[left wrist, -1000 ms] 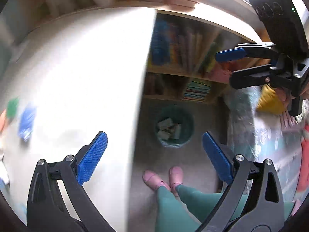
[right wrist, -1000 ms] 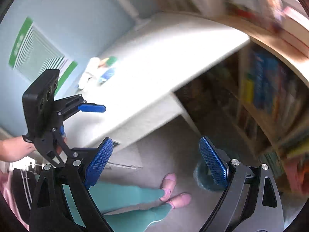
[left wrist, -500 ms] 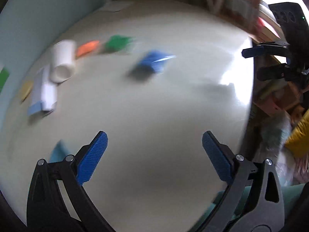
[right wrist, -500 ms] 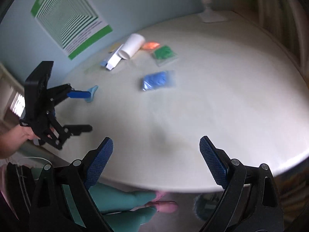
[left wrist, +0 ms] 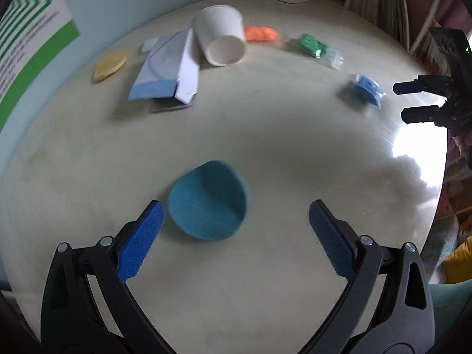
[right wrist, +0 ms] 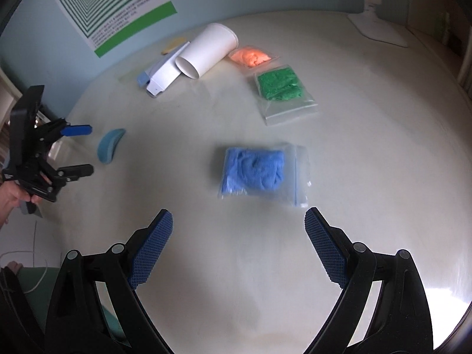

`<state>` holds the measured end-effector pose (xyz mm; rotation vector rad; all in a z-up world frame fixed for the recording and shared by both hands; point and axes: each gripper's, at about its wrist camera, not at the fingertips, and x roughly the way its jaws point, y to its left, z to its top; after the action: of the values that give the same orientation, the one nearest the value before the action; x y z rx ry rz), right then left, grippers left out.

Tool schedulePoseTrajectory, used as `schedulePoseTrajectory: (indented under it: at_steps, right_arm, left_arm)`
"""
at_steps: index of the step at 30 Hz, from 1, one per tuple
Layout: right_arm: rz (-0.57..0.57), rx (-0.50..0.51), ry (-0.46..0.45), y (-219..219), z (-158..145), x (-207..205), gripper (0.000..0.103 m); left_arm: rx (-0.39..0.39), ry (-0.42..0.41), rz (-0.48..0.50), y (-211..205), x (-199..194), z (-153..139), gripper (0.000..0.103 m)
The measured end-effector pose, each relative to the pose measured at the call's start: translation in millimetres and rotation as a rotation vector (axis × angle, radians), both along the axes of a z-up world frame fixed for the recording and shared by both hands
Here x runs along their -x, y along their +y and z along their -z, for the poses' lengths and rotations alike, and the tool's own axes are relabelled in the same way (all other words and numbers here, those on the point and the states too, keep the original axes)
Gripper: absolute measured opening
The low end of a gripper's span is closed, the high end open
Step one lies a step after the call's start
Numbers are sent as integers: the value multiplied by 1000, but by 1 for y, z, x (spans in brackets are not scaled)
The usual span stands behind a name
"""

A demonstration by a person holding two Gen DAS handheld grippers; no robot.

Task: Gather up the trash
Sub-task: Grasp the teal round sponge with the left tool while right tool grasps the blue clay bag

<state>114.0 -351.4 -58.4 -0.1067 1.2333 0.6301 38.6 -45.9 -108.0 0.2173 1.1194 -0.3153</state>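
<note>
Currently both claws hang over the pale desk point(right wrist: 368, 147) with their jaws spread wide and nothing between them. From the left wrist view, the left claw point(left wrist: 236, 224) has a teal cupped piece point(left wrist: 208, 200) lying on the desk just ahead of it, nearer its left finger point(left wrist: 141, 239) than its right. Farther off, toward 11 o'clock, a white paper cup point(left wrist: 221, 38) lies on its side, touching a blue-and-white carton point(left wrist: 168, 69), with a yellow oval piece point(left wrist: 109, 66) beyond at 10 o'clock. From the right wrist view, the right claw point(right wrist: 239, 244) faces a clear bag of blue stuff point(right wrist: 256, 171) lying flat at 12 o'clock, close ahead of the fingertips but apart from them. Past it, at about 1 o'clock, sits a clear bag of green stuff point(right wrist: 280, 87), and just beside that a bag of orange stuff point(right wrist: 250, 56). A green-and-white striped poster point(right wrist: 112, 3) is on the blue wall at 11 o'clock.
</note>
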Motion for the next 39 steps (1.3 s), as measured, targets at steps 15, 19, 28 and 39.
schedulePoseTrajectory:
  at_steps: [15,19,28,39]
  right_arm:
    - [-13,59,-40,34,16,-21,90]
    - [-44,107,-55,48,19,-23,90]
    - [-39,90,-33,57,19,-38,62]
    - [-43,91,-38,57,18,-37,45]
  left_arm:
    - [-3,40,13,24,-30,27,96]
    - [14,39,15,30,-32,32,96]
    - [26,21,51,35,-27,30,68]
    - [45,27,76,29,-23,18,67]
